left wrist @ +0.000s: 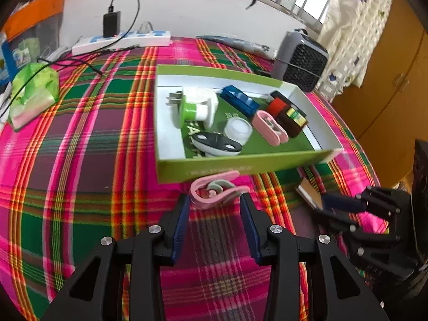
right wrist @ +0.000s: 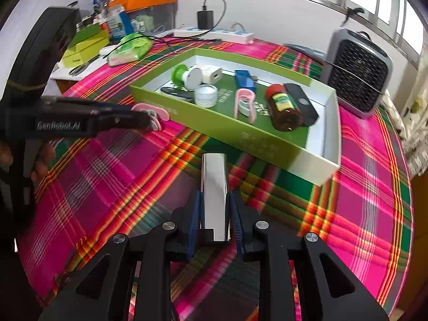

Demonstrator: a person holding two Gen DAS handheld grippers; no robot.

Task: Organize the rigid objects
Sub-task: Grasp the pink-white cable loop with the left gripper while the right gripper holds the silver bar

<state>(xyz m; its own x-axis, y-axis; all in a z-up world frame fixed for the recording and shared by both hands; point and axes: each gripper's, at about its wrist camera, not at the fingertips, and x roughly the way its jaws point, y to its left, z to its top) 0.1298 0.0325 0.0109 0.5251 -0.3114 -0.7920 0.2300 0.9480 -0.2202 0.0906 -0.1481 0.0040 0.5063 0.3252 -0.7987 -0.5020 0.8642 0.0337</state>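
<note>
A green box (left wrist: 240, 164) with a white inner wall stands on the plaid cloth. It holds a white plug, a blue case, a red-capped brown bottle (right wrist: 283, 107), a pink clip, a clear jar and other small items. In front of its near wall sits a second pink clip (left wrist: 214, 191); my left gripper (left wrist: 215, 200) is shut on it, both fingertips touching its sides. From the right wrist view the left gripper (right wrist: 151, 119) covers most of that clip. My right gripper (right wrist: 215, 194) is shut on a shiny silver metal bar (right wrist: 214, 171), which points toward the box's corner.
A grey fan heater (right wrist: 358, 72) stands behind the box's far right corner. At the back lie a white power strip (left wrist: 120, 41) with a black charger, a green tissue pack (left wrist: 33, 91) and an orange-lidded bin. The table edge runs along the right, by wooden cupboards.
</note>
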